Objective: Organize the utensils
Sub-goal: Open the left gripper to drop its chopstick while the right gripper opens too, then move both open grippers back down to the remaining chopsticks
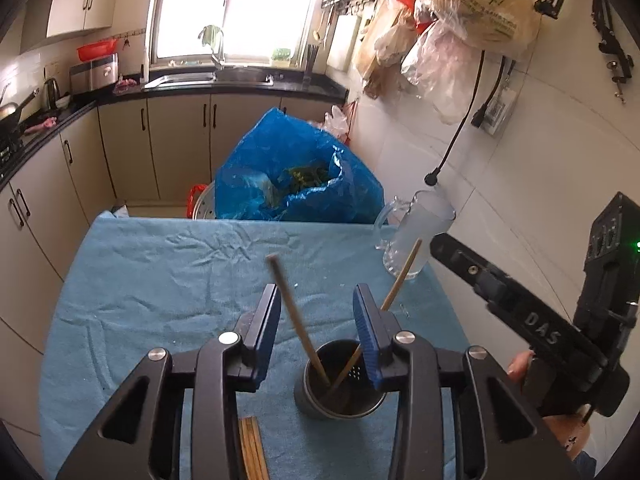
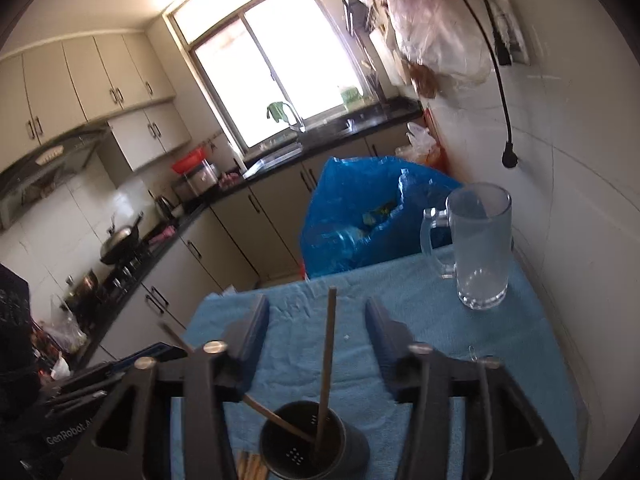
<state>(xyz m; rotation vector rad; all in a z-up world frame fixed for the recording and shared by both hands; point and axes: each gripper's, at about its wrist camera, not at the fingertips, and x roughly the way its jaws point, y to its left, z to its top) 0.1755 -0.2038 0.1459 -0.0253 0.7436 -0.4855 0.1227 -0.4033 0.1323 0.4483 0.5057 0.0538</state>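
Two chopsticks stand in the holder – both grippers open above it.

In the left wrist view, the left gripper hangs low in the frame with its jaws apart and nothing pressed between them; one chopstick leans up through the gap toward the upper left, a second chopstick slants to the right behind the right finger. Both stand with their lower ends in the dark perforated holder at bottom centre – probably just dropped there, upright for storage. More chopsticks lie on the blue cloth at lower left, probably next. At the right edge, the right gripper – in its own view – also stands open, empty.
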